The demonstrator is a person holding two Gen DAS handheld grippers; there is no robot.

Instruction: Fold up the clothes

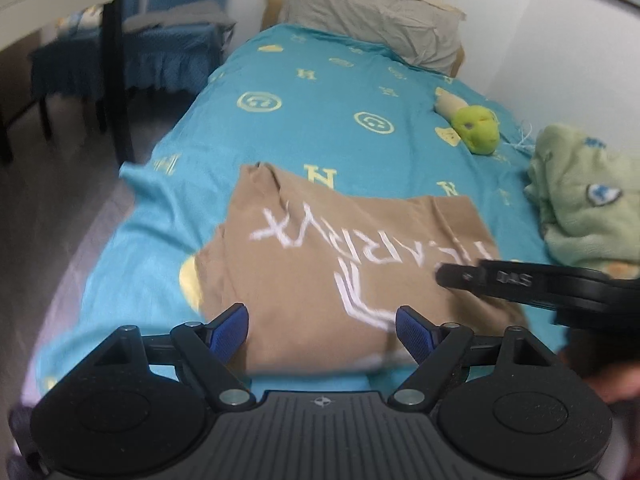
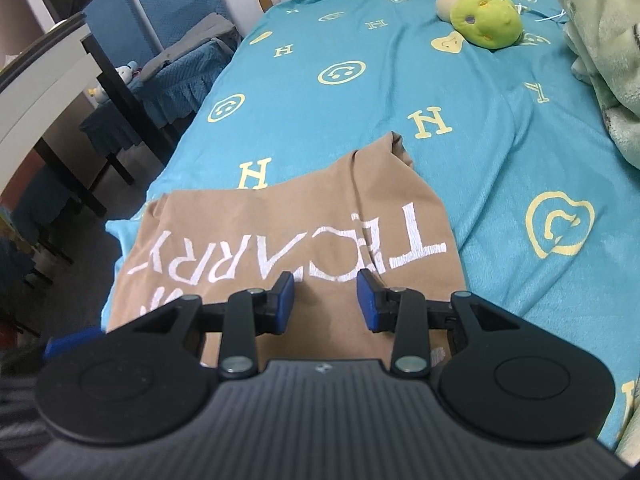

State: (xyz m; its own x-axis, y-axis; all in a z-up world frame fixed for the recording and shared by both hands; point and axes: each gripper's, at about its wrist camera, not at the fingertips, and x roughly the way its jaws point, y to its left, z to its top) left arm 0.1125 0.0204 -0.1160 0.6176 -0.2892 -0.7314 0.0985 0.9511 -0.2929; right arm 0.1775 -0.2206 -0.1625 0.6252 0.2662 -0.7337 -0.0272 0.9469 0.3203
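A tan shirt [image 1: 320,252] with white lettering lies partly folded on the near end of the turquoise bed cover [image 1: 320,120]; it also shows in the right wrist view [image 2: 280,240]. My left gripper [image 1: 322,328] is open and empty, hovering over the shirt's near edge. My right gripper [image 2: 325,300] is open and empty, just above the shirt below the lettering. The right gripper's black body [image 1: 520,284] reaches in from the right in the left wrist view, over the shirt's right side.
A green plush toy [image 1: 478,126] lies further up the bed cover [image 2: 480,120]; it also shows in the right wrist view [image 2: 486,22]. A pale green blanket [image 1: 588,196] is bunched at the right. A grey pillow [image 1: 376,12] is at the head. Blue-covered chairs [image 1: 172,36] and a table stand left.
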